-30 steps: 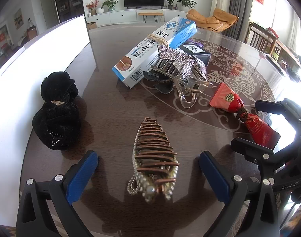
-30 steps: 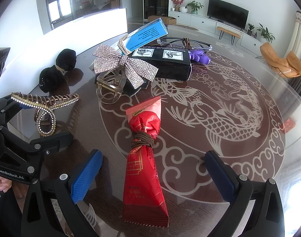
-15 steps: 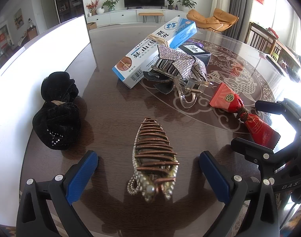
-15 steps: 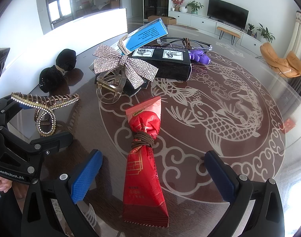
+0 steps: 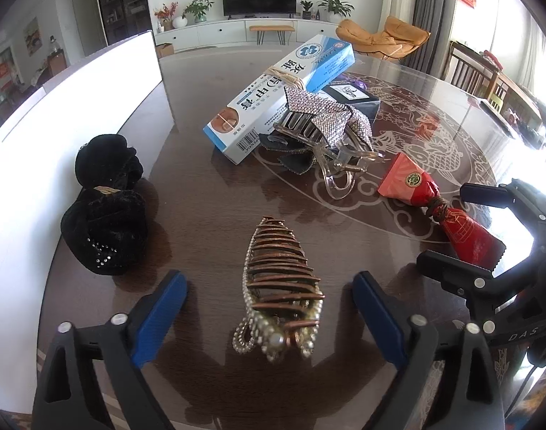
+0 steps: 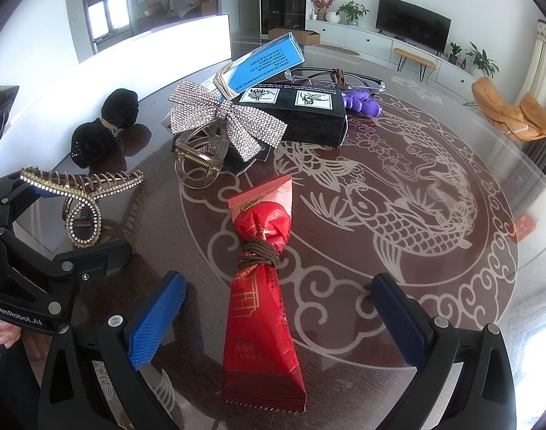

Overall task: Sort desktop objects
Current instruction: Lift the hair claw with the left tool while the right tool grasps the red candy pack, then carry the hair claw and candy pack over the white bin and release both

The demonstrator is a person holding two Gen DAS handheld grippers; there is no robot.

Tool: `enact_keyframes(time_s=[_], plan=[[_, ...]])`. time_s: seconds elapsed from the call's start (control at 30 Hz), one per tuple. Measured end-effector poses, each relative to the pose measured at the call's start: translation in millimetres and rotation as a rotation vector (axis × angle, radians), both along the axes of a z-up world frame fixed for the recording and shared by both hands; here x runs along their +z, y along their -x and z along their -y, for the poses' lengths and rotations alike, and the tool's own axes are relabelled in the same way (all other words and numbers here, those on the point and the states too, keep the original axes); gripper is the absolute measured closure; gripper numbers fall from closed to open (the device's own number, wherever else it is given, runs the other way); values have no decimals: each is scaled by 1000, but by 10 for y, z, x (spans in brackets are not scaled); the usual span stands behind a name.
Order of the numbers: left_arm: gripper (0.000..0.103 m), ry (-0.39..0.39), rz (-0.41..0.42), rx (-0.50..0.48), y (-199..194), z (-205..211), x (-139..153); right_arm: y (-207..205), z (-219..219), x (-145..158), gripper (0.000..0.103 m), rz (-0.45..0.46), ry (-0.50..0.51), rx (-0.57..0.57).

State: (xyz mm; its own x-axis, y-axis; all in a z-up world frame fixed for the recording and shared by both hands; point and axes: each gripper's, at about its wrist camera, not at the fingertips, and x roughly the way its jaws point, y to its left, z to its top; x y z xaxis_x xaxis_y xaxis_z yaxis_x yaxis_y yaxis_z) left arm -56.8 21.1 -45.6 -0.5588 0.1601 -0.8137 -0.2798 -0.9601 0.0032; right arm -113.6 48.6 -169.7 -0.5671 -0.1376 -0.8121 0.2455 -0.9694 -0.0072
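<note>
The copper-toothed hair claw (image 5: 283, 286) lies flat on the dark table (image 5: 208, 193) directly ahead of my left gripper (image 5: 269, 308), its long axis running straight away from me, pearl-trimmed hinge end nearest and the pointed tip farthest. That lengthwise lie is what the coming move depends on: my two blue pads sit one on each flank of the claw, so I judge a squeeze would catch it across its narrow width rather than end to end. My left jaws have just been closing in on it, yet there is clear table showing on both sides between pads and claw, so nothing is gripped so far. The left hand is plainly the nearer one to this piece; from my right wrist view the claw sits off at the far left edge, beside the other gripper's frame. My right gripper (image 6: 278, 317) stands wide and empty, straddling the red wrapped packet (image 6: 264, 308) (tied at its waist with a brown hair band), whose long axis also points away from me. Farther out are the rhinestone bow clip (image 5: 326, 122), the blue-and-white box (image 5: 280, 93) leaning across the pile, and the black velvet scrunchies (image 5: 108, 208) against the white board (image 5: 68, 107) at left.
</note>
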Motion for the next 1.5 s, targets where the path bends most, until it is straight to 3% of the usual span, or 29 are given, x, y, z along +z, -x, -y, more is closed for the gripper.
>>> enact_keyframes(time_s=[0.07, 0.1, 0.23, 0.33, 0.37, 0.4, 0.47, 0.57, 0.8, 1.03, 1.17, 1.27, 1.4, 1.5], plan=[[58, -24, -13, -6, -10, 27, 37, 0, -13, 1, 0, 1, 11, -1], [77, -50, -10, -8, -5, 52, 51, 8, -24, 6, 0, 8, 17, -1], [78, -121, 11, 14, 38, 140, 67, 125, -42, 83, 0, 74, 30, 13], [79, -171, 12, 32, 55, 222, 97, 247, 48, 129, 1, 130, -18, 57], [79, -189, 8, 36, 29, 265, 104, 277, 88, 127, 8, 153, -34, 76], [79, -206, 1, 39, 22, 295, 129, 296, 123, 118, 23, 174, -42, 95], [79, -247, -17, 44, -26, 343, 178, 298, 165, 127, 39, 178, -56, 113], [79, -325, -52, 43, -96, 419, 279, 284, 148, 180, 83, 166, -42, 109], [79, -484, -171, 53, -295, 676, 576, 71, 52, 509, 83, 98, 24, 82], [79, -477, -260, 150, -483, 1122, 1036, 238, 394, 1110, 83, -9, 114, 145], [79, -494, -281, 279, -328, 1748, 1308, 604, 981, 1403, 83, -61, 213, 214], [79, -425, -269, 395, -126, 2198, 1374, 859, 1600, 1583, 83, -102, 288, 284], [79, -381, -176, 522, 155, 2715, 1214, 1241, 2452, 1649, 83, -128, 340, 362], [79, -320, -90, 560, 321, 2882, 980, 1488, 2994, 1491, 83, -104, 313, 396]])
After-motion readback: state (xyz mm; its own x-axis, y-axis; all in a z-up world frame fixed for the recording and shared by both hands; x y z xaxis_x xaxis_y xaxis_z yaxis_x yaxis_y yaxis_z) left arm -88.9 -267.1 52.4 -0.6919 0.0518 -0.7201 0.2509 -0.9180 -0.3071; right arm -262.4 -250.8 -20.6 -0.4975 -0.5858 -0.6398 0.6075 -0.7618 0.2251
